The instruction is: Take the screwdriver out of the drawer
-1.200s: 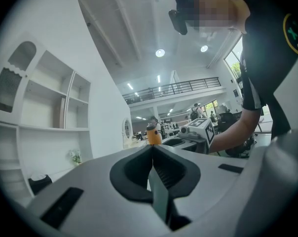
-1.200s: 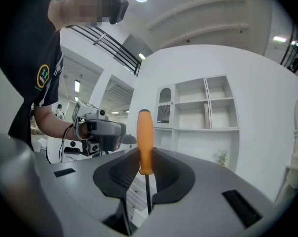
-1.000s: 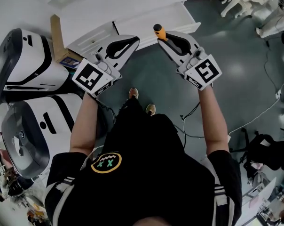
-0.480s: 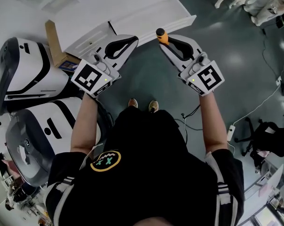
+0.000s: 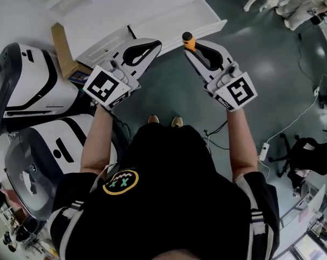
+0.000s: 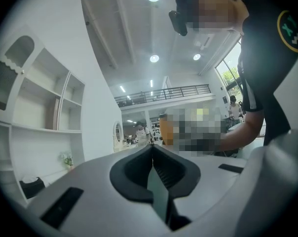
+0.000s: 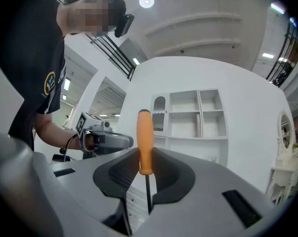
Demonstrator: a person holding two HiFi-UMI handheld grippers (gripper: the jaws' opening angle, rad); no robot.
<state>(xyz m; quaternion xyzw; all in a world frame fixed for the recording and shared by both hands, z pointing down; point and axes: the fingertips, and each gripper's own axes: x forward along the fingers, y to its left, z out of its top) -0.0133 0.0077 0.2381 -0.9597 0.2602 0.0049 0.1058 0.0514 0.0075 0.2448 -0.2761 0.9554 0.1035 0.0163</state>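
Screwdriver (image 7: 144, 141): a smooth, rounded orange handle with a dark cap and a thin dark metal shaft. It stands upright in the right gripper (image 5: 188, 50), whose jaws pinch the handle's lower end between ribbed black pads, the shaft running down between them. In the head view it shows at upper centre as a short orange stub with a dark top (image 5: 188, 40), over the floor and just in front of the white cabinet (image 5: 152, 4).

The left gripper (image 5: 154, 44) sits left of it at about the same height, jaws pressed together with nothing between them. Both grippers have pale grey, matte shells with black scooped linings, and each carries a cube with square black-and-white markers.

The floor (image 5: 272, 64) is dark grey-green and glossy, with light patches and thin cables (image 5: 293, 129) trailing at the right. Two rounded white-and-black machines (image 5: 28, 80) fill the left of the head view, a brown cardboard piece (image 5: 63, 45) beside them. The right gripper view shows white open shelves (image 7: 196, 112) against a white wall under a ceiling with round lights.

The cabinet is cut off at the top edge, and its drawer cannot be made out. The shaft's tip is hidden behind the gripper body.
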